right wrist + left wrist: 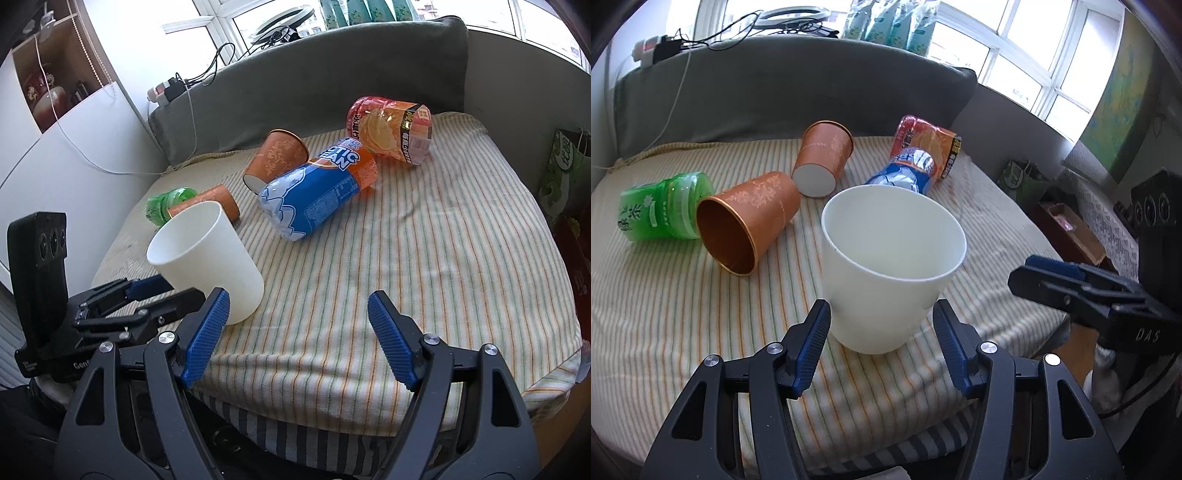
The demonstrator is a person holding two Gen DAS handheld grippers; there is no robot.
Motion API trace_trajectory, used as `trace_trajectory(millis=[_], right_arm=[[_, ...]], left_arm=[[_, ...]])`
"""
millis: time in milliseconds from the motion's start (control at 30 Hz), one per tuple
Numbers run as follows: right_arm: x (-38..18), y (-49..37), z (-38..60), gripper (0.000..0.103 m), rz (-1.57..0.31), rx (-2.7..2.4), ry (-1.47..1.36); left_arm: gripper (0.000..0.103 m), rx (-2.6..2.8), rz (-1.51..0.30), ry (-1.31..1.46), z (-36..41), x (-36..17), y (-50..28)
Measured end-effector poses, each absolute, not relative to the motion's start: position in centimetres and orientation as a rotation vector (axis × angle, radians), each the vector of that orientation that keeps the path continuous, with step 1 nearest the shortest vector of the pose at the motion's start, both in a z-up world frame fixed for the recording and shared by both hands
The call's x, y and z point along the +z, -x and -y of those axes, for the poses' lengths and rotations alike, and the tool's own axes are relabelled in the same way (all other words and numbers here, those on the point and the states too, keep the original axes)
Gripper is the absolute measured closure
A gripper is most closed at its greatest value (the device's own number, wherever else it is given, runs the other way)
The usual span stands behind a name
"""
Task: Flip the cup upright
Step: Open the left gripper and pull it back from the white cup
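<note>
A white cup (886, 266) stands upright on the striped cushion (665, 314), mouth up. It also shows in the right wrist view (207, 254). My left gripper (882, 328) is open, one finger on each side of the cup's base with small gaps; it also shows in the right wrist view (162, 291). My right gripper (299, 317) is open and empty over the cushion's front edge, to the right of the cup; it shows at the right in the left wrist view (1049, 277).
Two orange cups (746, 218) (823, 162) lie on their sides behind the white cup. A green bottle (661, 206), a blue-orange bottle (317, 188) and a red-orange bottle (391, 127) also lie there. A grey backrest (775, 92) rises behind.
</note>
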State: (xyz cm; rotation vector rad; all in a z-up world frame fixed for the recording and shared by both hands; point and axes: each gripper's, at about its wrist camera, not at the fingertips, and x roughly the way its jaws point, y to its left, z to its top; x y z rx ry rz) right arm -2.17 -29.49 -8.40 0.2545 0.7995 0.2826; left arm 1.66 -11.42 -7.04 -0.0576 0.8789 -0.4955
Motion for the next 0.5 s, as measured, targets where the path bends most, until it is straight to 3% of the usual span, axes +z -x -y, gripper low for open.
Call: trace_trajectory(millis=[300,500], right_arm=[[-7.7,2.8,29.0,0.023,-0.777,0.284,-0.250],[-7.2,3.4,28.6,0.023,-0.748,0.274,-0.241]], left_arm=[[0.045,-0.494,-0.878,0.047,10.7,-7.0,-0.8],[0.038,-0.474,-0.842,0.028,9.7,-6.3,0.1]])
